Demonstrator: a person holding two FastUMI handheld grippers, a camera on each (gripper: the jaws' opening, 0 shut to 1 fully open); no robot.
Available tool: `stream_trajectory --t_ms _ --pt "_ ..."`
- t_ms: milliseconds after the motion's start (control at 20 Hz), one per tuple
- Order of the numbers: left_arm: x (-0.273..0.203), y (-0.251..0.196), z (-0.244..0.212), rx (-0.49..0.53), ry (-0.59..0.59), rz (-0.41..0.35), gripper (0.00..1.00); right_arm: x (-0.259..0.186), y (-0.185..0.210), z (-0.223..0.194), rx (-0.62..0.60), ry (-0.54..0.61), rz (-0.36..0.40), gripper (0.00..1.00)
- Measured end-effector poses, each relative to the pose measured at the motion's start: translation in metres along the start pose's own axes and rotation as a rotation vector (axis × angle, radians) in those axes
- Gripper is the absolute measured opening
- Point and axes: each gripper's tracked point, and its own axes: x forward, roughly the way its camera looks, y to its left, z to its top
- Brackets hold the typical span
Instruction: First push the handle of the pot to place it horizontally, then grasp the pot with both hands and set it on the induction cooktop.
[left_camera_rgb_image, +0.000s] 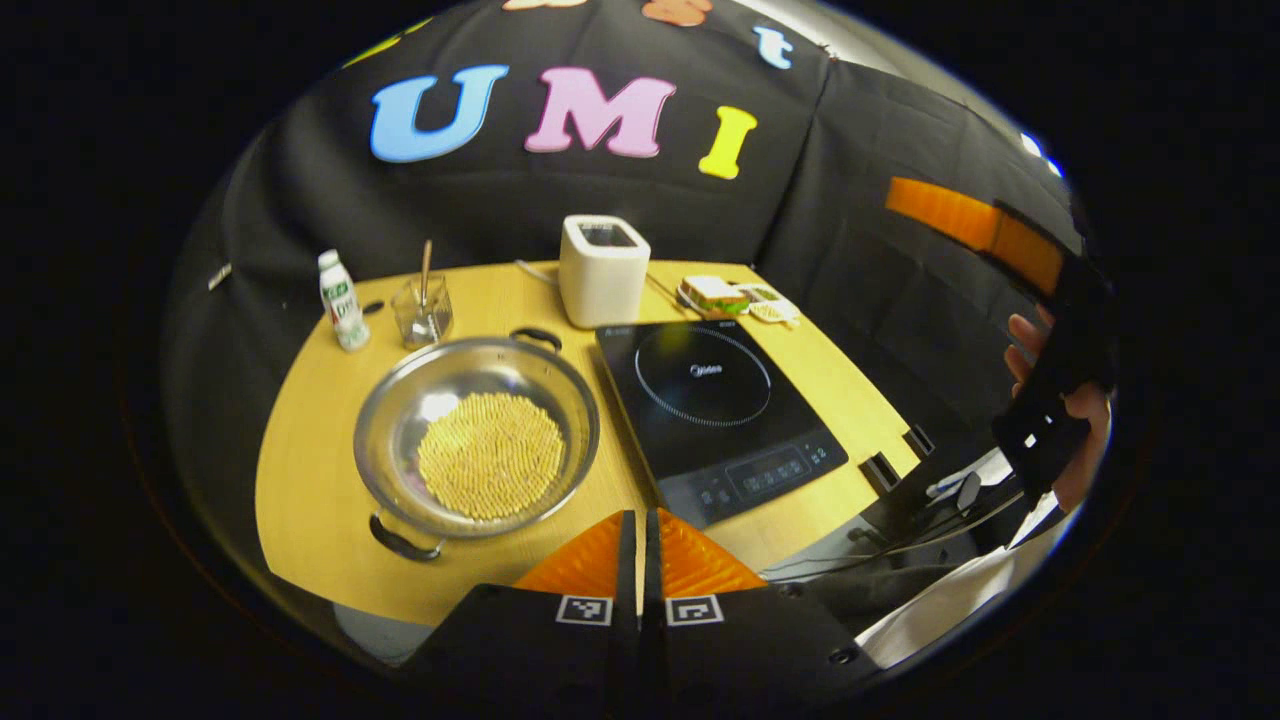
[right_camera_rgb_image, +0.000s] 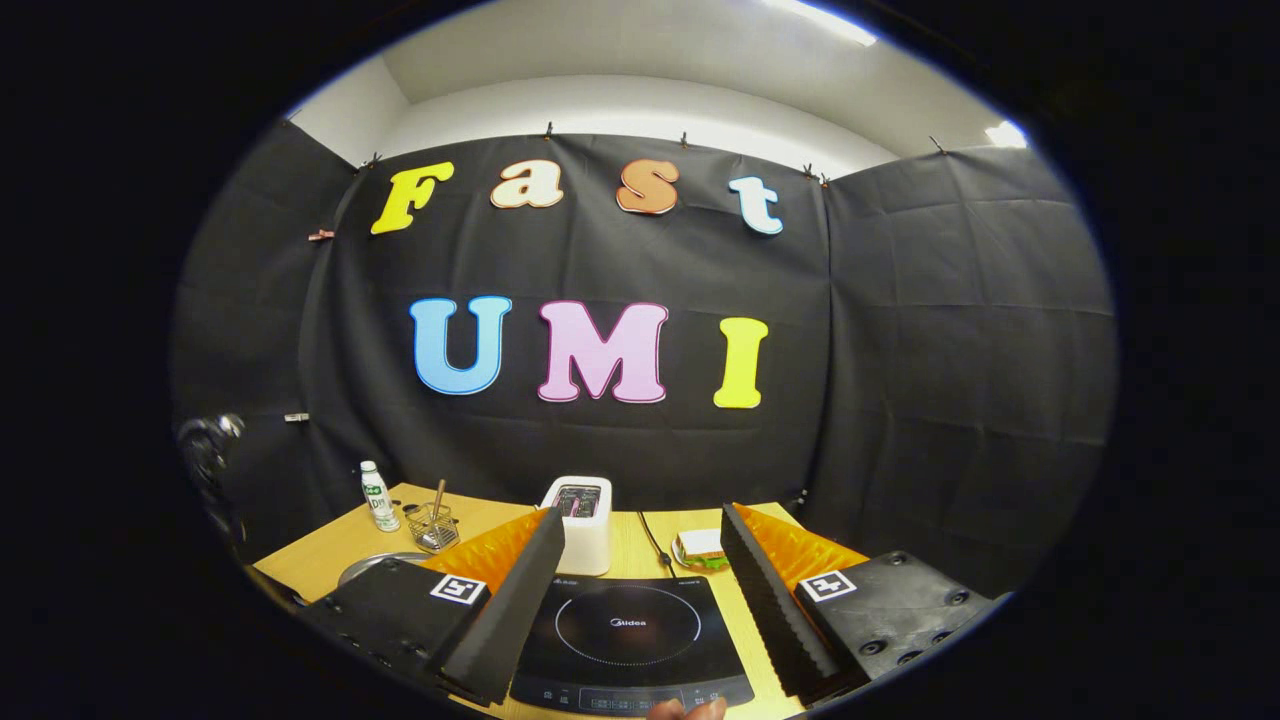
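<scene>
The steel pot (left_camera_rgb_image: 478, 440) stands on the wooden table (left_camera_rgb_image: 310, 480), left of the black induction cooktop (left_camera_rgb_image: 715, 410), and holds a bed of yellow grains. One of its black handles (left_camera_rgb_image: 405, 540) points toward me and the other (left_camera_rgb_image: 535, 337) points to the far side. My left gripper (left_camera_rgb_image: 640, 520) is shut on nothing, above the table's near edge between pot and cooktop. My right gripper (right_camera_rgb_image: 640, 590) hangs open over the cooktop (right_camera_rgb_image: 625, 640), nothing between its fingers. The pot's rim (right_camera_rgb_image: 372, 566) peeks out at the left in the right gripper view.
A white toaster (left_camera_rgb_image: 603, 270) stands behind the cooktop, with a sandwich (left_camera_rgb_image: 714, 295) on the table to its right. A small bottle (left_camera_rgb_image: 343, 300) and a glass holding a utensil (left_camera_rgb_image: 423, 310) sit at the back left. A hand (left_camera_rgb_image: 1085, 400) holds the other gripper at the right.
</scene>
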Motion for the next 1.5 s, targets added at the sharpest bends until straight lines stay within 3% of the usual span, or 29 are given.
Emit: stream_trajectory --t_ms 300,700,1200,1500 --pt "0.015 0.063 -0.056 -0.161 0.249 0.015 0.05 0.004 -0.006 -0.010 0.009 0.030 -0.011 0.98" --pt "0.033 0.127 -0.062 -0.156 0.376 0.073 0.05 0.003 -0.014 -0.013 0.027 0.041 -0.024 0.98" --pt "0.047 0.161 -0.069 -0.130 0.400 0.127 0.05 0.001 -0.029 -0.018 0.031 0.056 -0.059 0.98" --pt "0.044 0.214 -0.064 -0.152 0.387 0.213 0.05 -0.001 -0.032 -0.021 0.025 0.071 -0.066 0.98"
